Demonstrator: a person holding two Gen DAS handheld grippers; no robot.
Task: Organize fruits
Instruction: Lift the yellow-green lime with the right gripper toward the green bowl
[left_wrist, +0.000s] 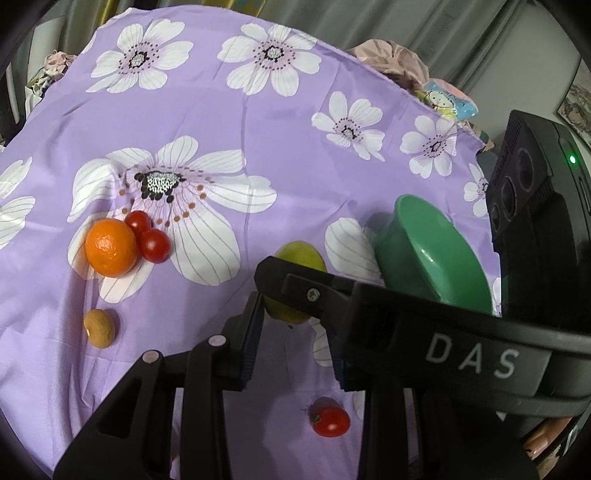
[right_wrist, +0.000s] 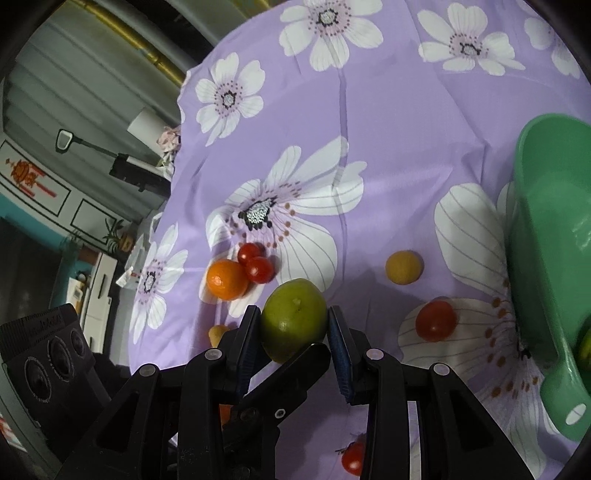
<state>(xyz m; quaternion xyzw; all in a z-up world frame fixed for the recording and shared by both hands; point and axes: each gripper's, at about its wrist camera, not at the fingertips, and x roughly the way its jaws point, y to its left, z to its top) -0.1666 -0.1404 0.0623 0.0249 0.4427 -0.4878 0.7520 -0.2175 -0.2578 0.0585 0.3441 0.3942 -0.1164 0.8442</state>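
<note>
A green round fruit (right_wrist: 293, 319) sits between the pads of my right gripper (right_wrist: 291, 332), which is shut on it just above the purple flowered cloth (right_wrist: 388, 129). In the left wrist view the same fruit (left_wrist: 301, 254) shows behind the right gripper's finger (left_wrist: 332, 291). My left gripper (left_wrist: 295, 328) is open around that spot, its right finger hidden. An orange (left_wrist: 110, 247) and two red tomatoes (left_wrist: 154, 245) lie together at left. A green bowl (left_wrist: 432, 254) stands tilted at right; it also shows in the right wrist view (right_wrist: 550, 258).
A small tan fruit (left_wrist: 99, 328) lies near the left front. A red tomato (left_wrist: 330, 421) lies near me. In the right wrist view a yellow round fruit (right_wrist: 404, 267) and a red tomato (right_wrist: 436, 320) lie beside the bowl. Crumpled cloths (left_wrist: 391, 59) lie past the far edge.
</note>
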